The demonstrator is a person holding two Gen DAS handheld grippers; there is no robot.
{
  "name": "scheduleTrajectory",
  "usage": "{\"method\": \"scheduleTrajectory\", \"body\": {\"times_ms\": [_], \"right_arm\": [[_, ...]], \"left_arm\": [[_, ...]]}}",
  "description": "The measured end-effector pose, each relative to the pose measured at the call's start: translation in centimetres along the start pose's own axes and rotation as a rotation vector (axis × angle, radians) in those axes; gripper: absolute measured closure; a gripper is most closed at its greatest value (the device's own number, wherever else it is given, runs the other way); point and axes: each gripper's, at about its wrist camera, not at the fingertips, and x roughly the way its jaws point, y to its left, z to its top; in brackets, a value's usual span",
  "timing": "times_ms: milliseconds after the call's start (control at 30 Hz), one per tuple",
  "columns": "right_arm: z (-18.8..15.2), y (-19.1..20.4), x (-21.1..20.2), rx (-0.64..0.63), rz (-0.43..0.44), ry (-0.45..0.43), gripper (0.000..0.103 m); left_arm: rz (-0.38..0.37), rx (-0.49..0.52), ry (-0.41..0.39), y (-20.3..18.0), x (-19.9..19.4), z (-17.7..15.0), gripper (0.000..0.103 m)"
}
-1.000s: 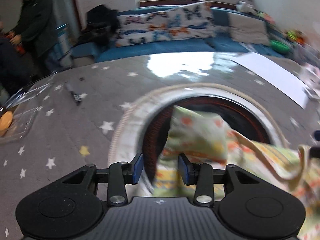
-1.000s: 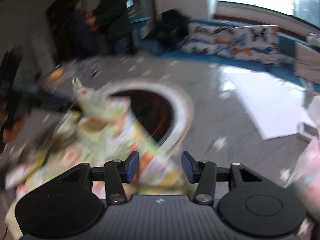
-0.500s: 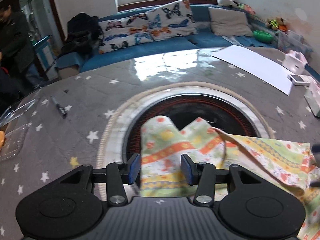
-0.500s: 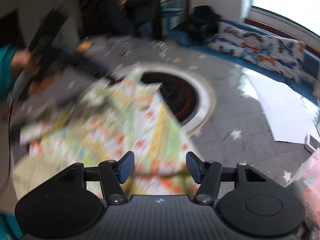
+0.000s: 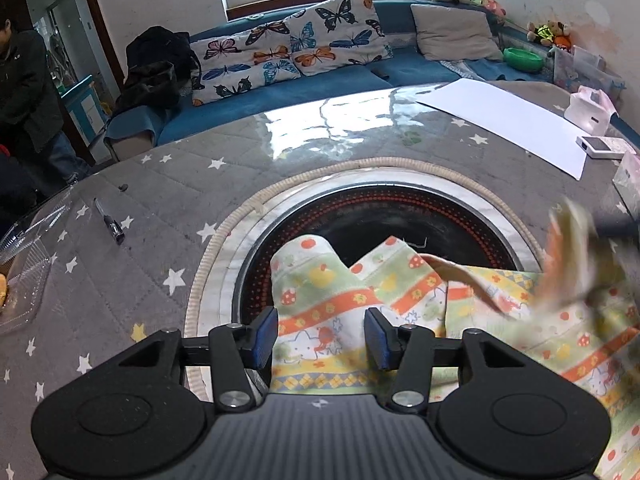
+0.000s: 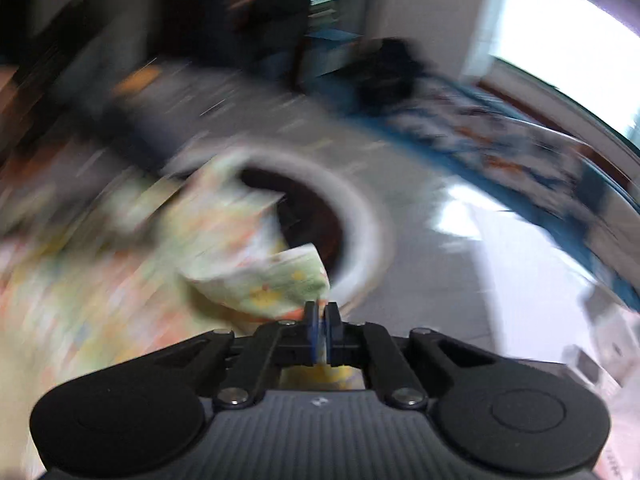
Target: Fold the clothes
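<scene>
A pale green and yellow printed garment (image 5: 360, 300) with orange bands lies over the near rim of the round black hob (image 5: 380, 224) set in the table. My left gripper (image 5: 322, 338) stands open, its blue pads on either side of the cloth near its left edge. At the right of that view a flap of the garment (image 5: 576, 264) is lifted and blurred. In the right wrist view my right gripper (image 6: 321, 332) is shut on a corner of the garment (image 6: 280, 280), which it holds up. That view is heavily blurred by motion.
The grey star-print tablecloth (image 5: 120, 280) covers the table. A pen (image 5: 110, 226) and a clear plastic box (image 5: 24, 272) lie at the left. White paper (image 5: 512, 120) and small boxes (image 5: 592, 108) sit at the right. A blue sofa (image 5: 320, 64) runs behind, and a person (image 5: 28, 80) stands far left.
My right gripper has gone from open to shut on a corner of the garment and is swinging it up fast. The left gripper stays open over the cloth.
</scene>
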Motion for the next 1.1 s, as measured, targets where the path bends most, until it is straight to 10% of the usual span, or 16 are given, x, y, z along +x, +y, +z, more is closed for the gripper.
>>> {"method": "scheduleTrajectory", "body": {"times_ms": [233,300,567,1100], "right_arm": [[1.2,-4.7,0.2,0.216,-0.025,-0.034,0.084],[1.3,-3.8,0.6,0.176,0.019,-0.025,0.063],[0.9,-2.6,5.5,0.164,-0.026,0.119,0.054],[-0.8,-5.4,5.2,0.316,-0.09,0.105,0.045]], "left_arm": [[-0.015,0.034,0.005,-0.7,0.7,0.5,0.052],[-0.017,0.049,0.015,-1.3,1.3,0.7,0.052],[-0.036,0.074,0.061,-2.4,4.1,1.7,0.052],[-0.093,-0.016,0.046,-2.7,5.9,3.2,0.045]]}}
